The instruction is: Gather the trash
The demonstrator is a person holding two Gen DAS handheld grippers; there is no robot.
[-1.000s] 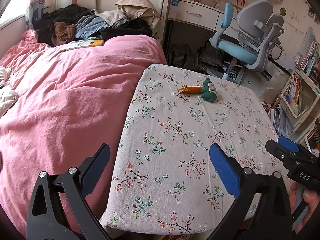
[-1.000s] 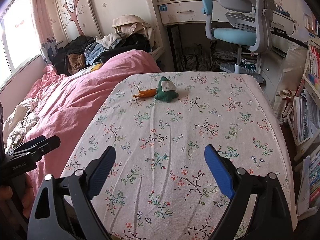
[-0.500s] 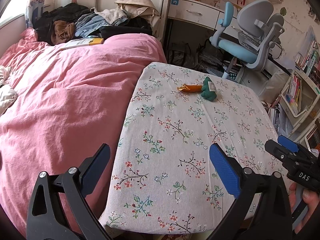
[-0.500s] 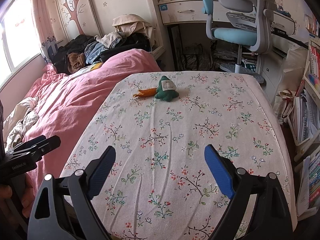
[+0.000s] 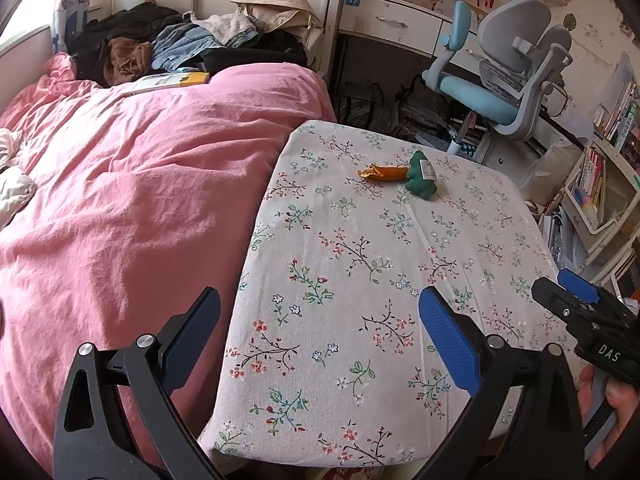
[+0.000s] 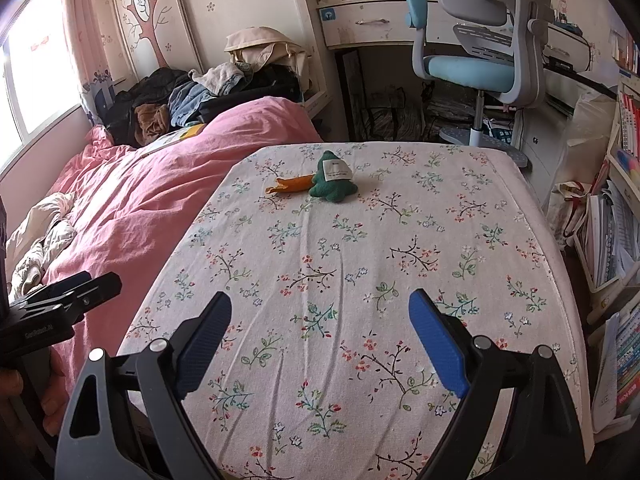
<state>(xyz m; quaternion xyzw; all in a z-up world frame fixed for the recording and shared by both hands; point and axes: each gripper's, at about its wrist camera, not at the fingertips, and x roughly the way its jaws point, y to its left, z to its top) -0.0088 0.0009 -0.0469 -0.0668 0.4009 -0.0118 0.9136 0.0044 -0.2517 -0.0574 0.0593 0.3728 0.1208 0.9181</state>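
1. Left wrist view: left claw (image 5: 320, 334) spread wide, blue pads far apart, nothing between them, hanging over the near edge of the worktop (image 5: 360, 280) in its flowered cloth.
2. Same view, far end of the worktop: an orange wrapper (image 5: 382, 172) lying flat, touching or just beside a green plush toy (image 5: 420, 178) with a white tag on it; both well apart from the claw.
3. Left of the worktop, a bed under a pink duvet (image 5: 140, 184); at its head a heap of clothes (image 5: 176, 46) and a yellow-edged book (image 5: 166, 82).
4. Beyond the worktop, a grey and blue desk chair (image 5: 500, 76); at the right edge, the right claw (image 5: 576, 292) seen from the side, with fingers of a hand (image 5: 612, 396) below it.
5. Right wrist view: right claw (image 6: 320, 332) likewise gaping wide and holding nothing, above the near part of the worktop (image 6: 360, 272).
6. Orange wrapper (image 6: 290, 184) and green plush toy (image 6: 332, 182) side by side near the far edge, left of centre, wrapper to the left of the toy.
7. Left claw (image 6: 76, 292) at the left margin, over the edge of the pink duvet (image 6: 152, 192); jaw spread not readable from this angle.
8. Desk chair (image 6: 476, 40) at the back right; shelves of books (image 6: 616, 240) along the right side.
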